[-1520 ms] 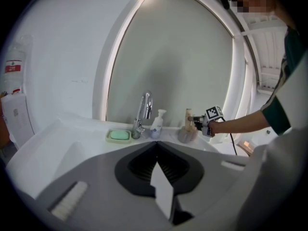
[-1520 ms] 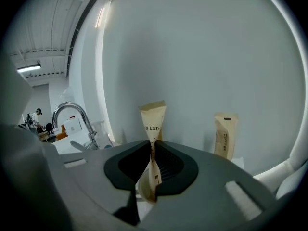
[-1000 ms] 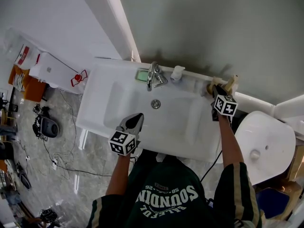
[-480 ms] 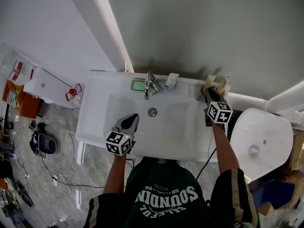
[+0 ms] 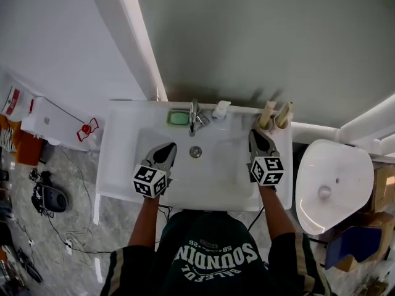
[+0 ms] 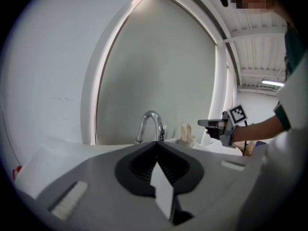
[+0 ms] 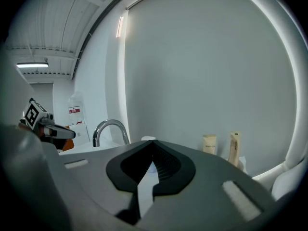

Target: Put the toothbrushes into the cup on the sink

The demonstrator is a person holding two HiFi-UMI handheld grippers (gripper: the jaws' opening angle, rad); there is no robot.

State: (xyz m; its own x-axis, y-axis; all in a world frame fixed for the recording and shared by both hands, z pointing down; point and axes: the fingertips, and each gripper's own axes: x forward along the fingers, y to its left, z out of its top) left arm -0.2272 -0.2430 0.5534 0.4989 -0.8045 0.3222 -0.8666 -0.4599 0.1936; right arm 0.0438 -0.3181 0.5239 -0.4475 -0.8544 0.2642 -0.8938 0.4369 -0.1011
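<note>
Hovering above the white rectangular ceramic sink [image 5: 120,165], both hand-held grippers are pointing toward the back wall, one on each side of the curved chrome faucet [image 5: 194,117]. The left gripper [image 5: 168,148] is hanging in front of the faucet and to its left, over the basin, with its dark jaws pressed together and nothing between them. The right gripper [image 5: 255,135] is hanging in front of the faucet and to its right; its jaws have just been closing and are now meeting at the tips, gripping nothing. The two beige upright toothbrushes [image 5: 266,115] are standing side by side well to the right of the faucet, at the sink's back corner, just beyond the right gripper's tips and apart from them; what they are standing in is too small to make out. A green soap bar [image 5: 179,118] is lying just left of the faucet, and a small white dispenser [image 5: 220,110] is sitting just right of it. A round metal drain [image 5: 195,152] is lying directly in front of the faucet, between the grippers. A white oval toilet [image 5: 333,184] is standing far right of the faucet.
</note>
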